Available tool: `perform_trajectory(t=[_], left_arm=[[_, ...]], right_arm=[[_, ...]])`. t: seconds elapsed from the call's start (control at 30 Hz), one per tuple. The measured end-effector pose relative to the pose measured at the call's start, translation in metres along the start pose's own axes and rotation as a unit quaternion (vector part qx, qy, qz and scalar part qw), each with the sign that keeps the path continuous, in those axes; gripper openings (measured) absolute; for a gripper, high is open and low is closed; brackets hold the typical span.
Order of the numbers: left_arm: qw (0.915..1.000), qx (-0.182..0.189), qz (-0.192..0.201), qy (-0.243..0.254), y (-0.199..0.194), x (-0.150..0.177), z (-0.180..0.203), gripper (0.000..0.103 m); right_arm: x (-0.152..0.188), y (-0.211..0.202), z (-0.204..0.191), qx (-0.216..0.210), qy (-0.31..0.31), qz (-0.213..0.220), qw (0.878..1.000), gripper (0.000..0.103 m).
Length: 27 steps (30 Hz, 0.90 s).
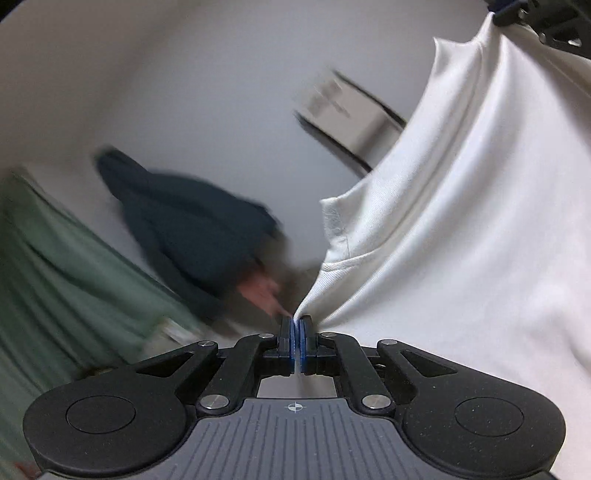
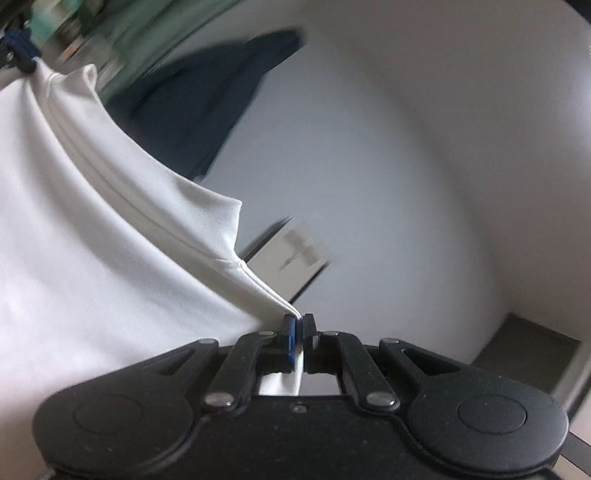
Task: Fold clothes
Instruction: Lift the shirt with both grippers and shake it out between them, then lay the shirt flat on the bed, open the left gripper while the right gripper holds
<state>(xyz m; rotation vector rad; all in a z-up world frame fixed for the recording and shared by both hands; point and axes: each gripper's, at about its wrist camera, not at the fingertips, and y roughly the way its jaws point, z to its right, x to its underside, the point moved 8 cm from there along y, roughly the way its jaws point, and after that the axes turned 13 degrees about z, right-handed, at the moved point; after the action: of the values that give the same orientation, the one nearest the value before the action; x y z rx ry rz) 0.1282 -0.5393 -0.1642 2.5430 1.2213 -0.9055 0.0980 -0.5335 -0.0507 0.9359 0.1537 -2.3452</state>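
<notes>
Left wrist view: we hold a white garment (image 1: 461, 229) stretched between both grippers.
Our left gripper (image 1: 297, 325) is clamped on one corner of the cloth, which fans out toward 2 o'clock to the right gripper (image 1: 517, 14). From the right wrist view, the right gripper (image 2: 298, 322) pinches another corner, cloth spreading toward 10 o'clock. A blurred dark blue garment (image 1: 192, 229) and green fabric (image 1: 66, 280) lie behind.

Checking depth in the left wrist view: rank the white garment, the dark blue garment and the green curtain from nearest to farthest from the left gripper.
1. White garment: clamped in the left gripper, spreading right.
2. Dark blue garment: blurred, beyond the fingers, left of centre.
3. Green curtain: far left edge, apparently behind the dark garment; blur makes this less sure.
</notes>
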Motion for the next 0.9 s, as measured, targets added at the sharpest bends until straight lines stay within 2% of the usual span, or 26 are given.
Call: perform_trajectory(t=[0.1, 0.23, 0.27, 0.33, 0.37, 0.47, 0.57, 0.6, 0.63, 0.67, 0.7, 0.73, 0.77, 0.9], left_arm=[[0.999, 0.02, -0.014, 0.039, 0.042, 0.02, 0.044, 0.002], [0.9974, 0.038, -0.038, 0.049, 0.085, 0.036, 0.076, 0.002], [0.9971, 0.039, -0.045, 0.048, 0.09, 0.038, 0.08, 0.002], [0.9963, 0.048, -0.06, 0.039, 0.125, 0.054, 0.071, 0.002], [0.9952, 0.057, -0.072, 0.035, 0.128, 0.059, 0.081, 0.003], [0.9914, 0.076, -0.103, 0.025, 0.14, 0.067, 0.091, 0.002], [0.9927, 0.065, -0.096, 0.033, 0.124, 0.068, 0.092, 0.006], [0.9925, 0.067, -0.098, 0.029, 0.123, 0.068, 0.086, 0.008], [0.9923, 0.07, -0.1, 0.021, 0.122, 0.068, 0.081, 0.017], [0.992, 0.072, -0.103, 0.011, 0.122, 0.068, 0.074, 0.035], [0.9921, 0.07, -0.104, 0.0, 0.121, 0.068, 0.064, 0.047], [0.9927, 0.063, -0.103, -0.012, 0.119, 0.068, 0.052, 0.078], [0.9933, 0.058, -0.097, -0.024, 0.117, 0.068, 0.041, 0.103], [0.9936, 0.073, -0.062, -0.06, 0.088, 0.074, 0.006, 0.103]], right_arm=[[0.038, 0.04, -0.047, -0.041, -0.025, -0.036, 0.998, 0.004], [0.04, 0.068, -0.082, -0.074, -0.022, -0.072, 0.994, 0.004], [0.039, 0.074, -0.09, -0.082, -0.019, -0.081, 0.993, 0.004], [0.038, 0.086, -0.107, -0.094, -0.009, -0.097, 0.991, 0.004], [0.037, 0.092, -0.117, -0.096, 0.002, -0.105, 0.99, 0.004], [0.081, 0.1, -0.172, -0.121, 0.037, -0.137, 0.982, 0.004], [0.113, 0.103, -0.237, -0.159, 0.074, -0.177, 0.968, 0.014], [0.119, 0.1, -0.245, -0.162, 0.088, -0.176, 0.967, 0.019], [0.121, 0.098, -0.239, -0.164, 0.101, -0.174, 0.966, 0.026], [0.123, 0.097, -0.231, -0.168, 0.113, -0.174, 0.964, 0.042], [0.125, 0.095, -0.222, -0.178, 0.137, -0.177, 0.958, 0.065], [0.126, 0.09, -0.206, -0.195, 0.179, -0.179, 0.948, 0.077], [0.131, 0.083, -0.198, -0.208, 0.217, -0.179, 0.937, 0.084], [0.154, 0.031, -0.136, -0.222, 0.32, -0.192, 0.901, 0.084]])
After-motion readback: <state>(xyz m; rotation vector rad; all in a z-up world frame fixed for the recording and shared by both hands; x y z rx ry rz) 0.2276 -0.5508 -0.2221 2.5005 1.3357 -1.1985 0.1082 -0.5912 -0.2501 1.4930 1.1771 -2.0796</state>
